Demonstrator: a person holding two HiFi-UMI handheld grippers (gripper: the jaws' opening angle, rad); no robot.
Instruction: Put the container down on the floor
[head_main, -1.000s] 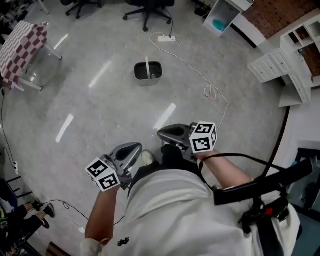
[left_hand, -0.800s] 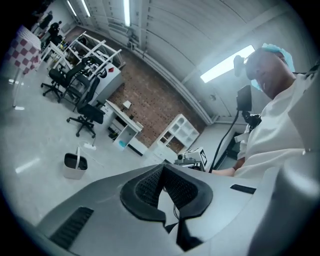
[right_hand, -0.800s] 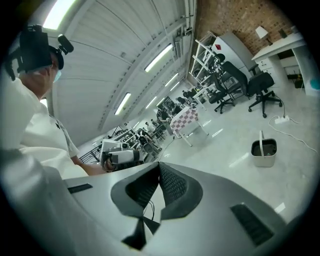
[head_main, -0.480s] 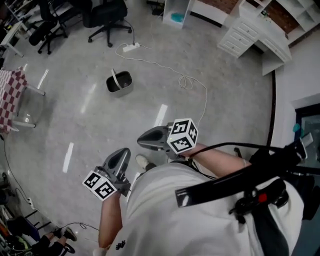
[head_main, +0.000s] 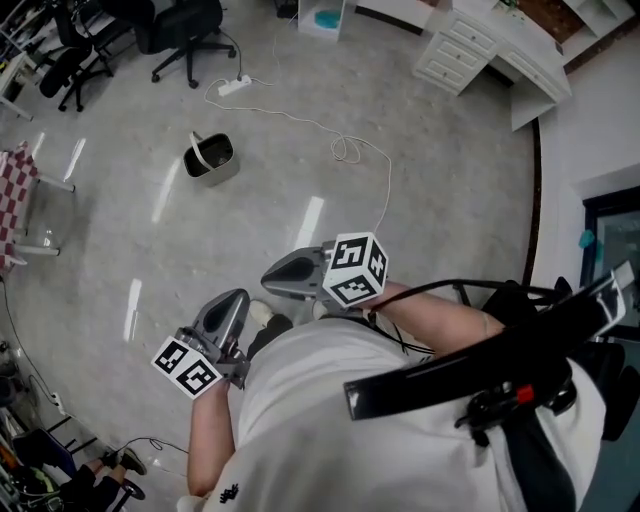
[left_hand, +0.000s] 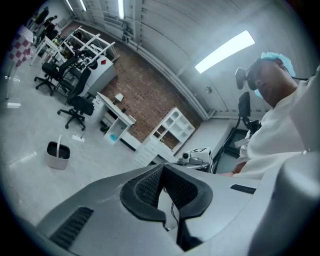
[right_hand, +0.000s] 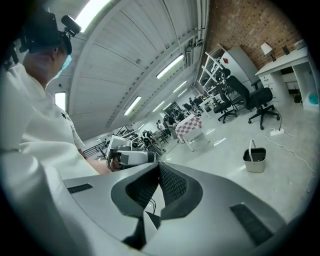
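The container (head_main: 210, 157) is a small grey bin with a white handle. It stands upright on the grey floor, far from both grippers, and also shows in the left gripper view (left_hand: 57, 155) and the right gripper view (right_hand: 255, 160). My left gripper (head_main: 236, 298) is held close to the person's body, shut and empty, its pads meeting at the tip (left_hand: 161, 169). My right gripper (head_main: 270, 280) sits beside it, pointing left in the head view, shut with nothing between its jaws (right_hand: 159, 166).
A white power strip (head_main: 235, 87) and a long white cable (head_main: 347, 150) lie on the floor beyond the container. Office chairs (head_main: 185, 30) stand at the back left, white drawers (head_main: 470, 50) at the back right, a checkered table (head_main: 12, 200) at the left edge.
In the head view the container has drifted up and to the left and looks smaller. Both grippers have stayed shut near the body, with the right one now a little higher.
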